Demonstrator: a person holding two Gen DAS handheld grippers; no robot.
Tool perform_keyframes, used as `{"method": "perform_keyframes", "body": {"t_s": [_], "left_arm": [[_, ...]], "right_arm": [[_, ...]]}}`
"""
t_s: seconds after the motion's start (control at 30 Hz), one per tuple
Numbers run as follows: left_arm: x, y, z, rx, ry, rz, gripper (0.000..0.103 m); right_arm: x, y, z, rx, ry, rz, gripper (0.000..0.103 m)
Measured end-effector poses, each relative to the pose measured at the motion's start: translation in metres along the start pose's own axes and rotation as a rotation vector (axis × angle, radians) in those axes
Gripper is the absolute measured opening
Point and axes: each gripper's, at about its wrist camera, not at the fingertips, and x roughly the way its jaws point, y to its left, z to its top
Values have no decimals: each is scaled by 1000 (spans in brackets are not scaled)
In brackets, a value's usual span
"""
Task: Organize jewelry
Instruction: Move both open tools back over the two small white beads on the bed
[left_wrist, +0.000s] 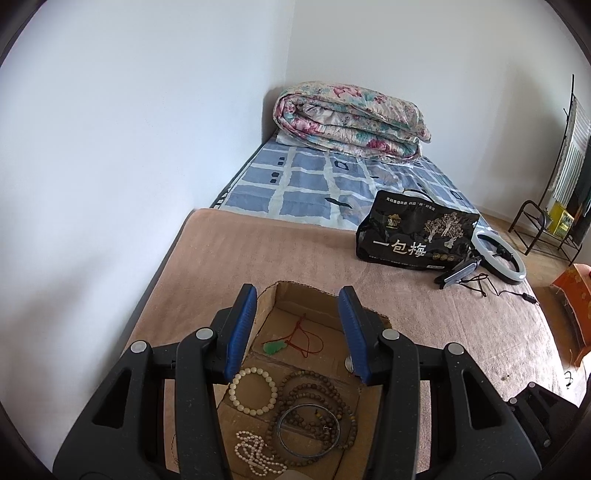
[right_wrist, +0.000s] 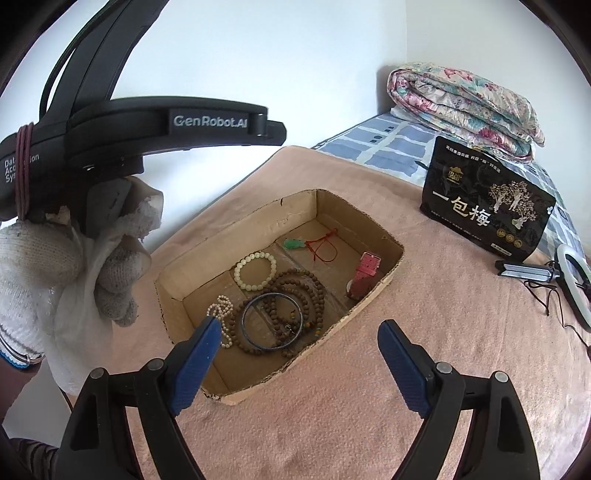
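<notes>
Cardboard box (right_wrist: 354, 314) of jewelry, both tools (left_wrist: 297, 332) (right_wrist: 299, 363) gaping empty, black bag (right_wrist: 484, 218) behind

I'm looking into a home bedroom: a rolled floral quilt (left_wrist: 351, 120) is lying on a blue checked bedsheet (left_wrist: 306, 184) against bare white walls (left_wrist: 129, 110).
</notes>
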Motion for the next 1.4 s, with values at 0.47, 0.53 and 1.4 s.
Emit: {"method": "perform_keyframes", "body": {"t_s": [0.47,0.53,1.4], "left_arm": [[-42,-28,-15,31,-25,32,70],[-49,-32,-18,30,-24,35,70],[-43,-185,-101,232,185,-287,63]], "right_arm": [[-49,-33,-16,26,-52,-85,92],[-56,-39,-19,35,-58,-99,92],[-111,-235,-98,269,-52,-294,89]]}}
